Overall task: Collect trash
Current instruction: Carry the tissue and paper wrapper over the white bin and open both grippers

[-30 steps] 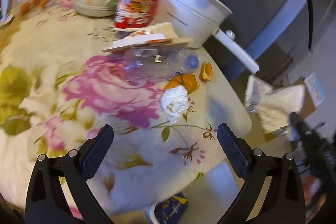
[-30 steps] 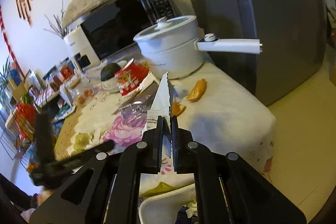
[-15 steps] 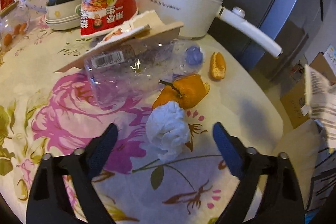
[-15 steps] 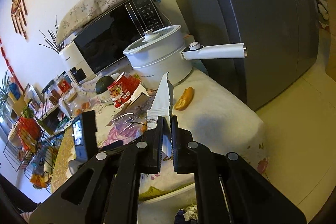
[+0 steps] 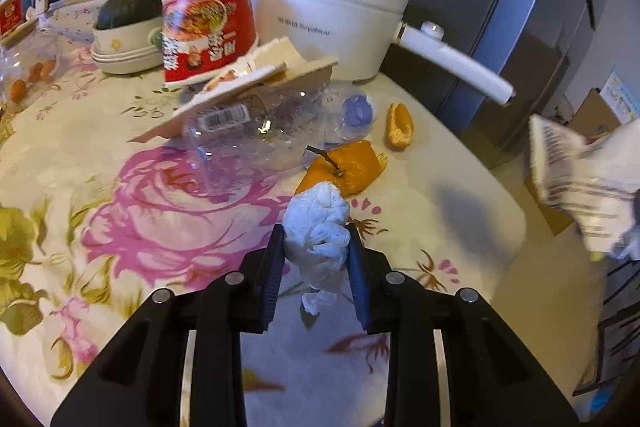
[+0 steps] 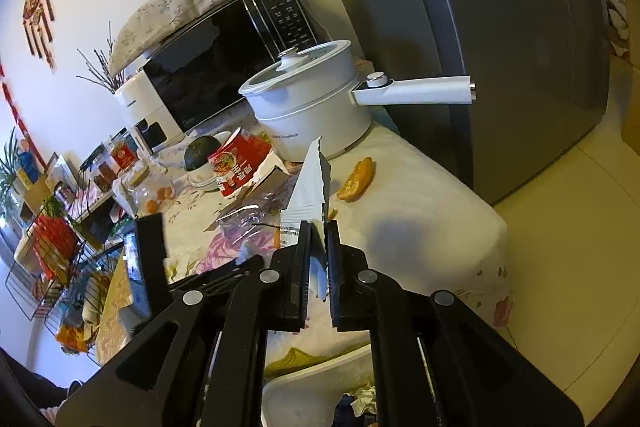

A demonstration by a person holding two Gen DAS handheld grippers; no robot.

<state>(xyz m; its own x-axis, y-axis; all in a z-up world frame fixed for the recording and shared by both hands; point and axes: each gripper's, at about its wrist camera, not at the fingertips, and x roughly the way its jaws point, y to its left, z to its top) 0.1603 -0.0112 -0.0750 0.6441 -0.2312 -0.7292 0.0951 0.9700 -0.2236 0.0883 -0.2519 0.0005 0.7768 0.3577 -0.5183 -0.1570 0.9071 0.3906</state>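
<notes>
My left gripper (image 5: 316, 247) is shut on a crumpled white tissue (image 5: 318, 227) that rests on the floral tablecloth (image 5: 120, 219). Just beyond it lie an orange peel with a stem (image 5: 344, 165), a smaller peel (image 5: 399, 126), a crushed clear plastic bottle (image 5: 272, 131), a cardboard piece (image 5: 256, 87) and a red instant-noodle cup (image 5: 208, 35). My right gripper (image 6: 318, 247) is shut on a white torn wrapper (image 6: 314, 187) and holds it in the air off the table's edge. The wrapper also shows in the left wrist view (image 5: 584, 183). A white bin (image 6: 316, 399) with trash sits below.
A white electric pot (image 5: 328, 23) with a long handle (image 5: 456, 67) stands at the table's back. A bowl with a dark squash (image 5: 124, 39) sits to its left. A grey fridge (image 6: 500, 27) and a microwave (image 6: 224, 59) stand behind. Cardboard boxes (image 5: 592, 115) are on the floor.
My left gripper has moved forward to the tissue and shut on it. My right gripper has kept hold of the wrapper and drawn back a little from the table.
</notes>
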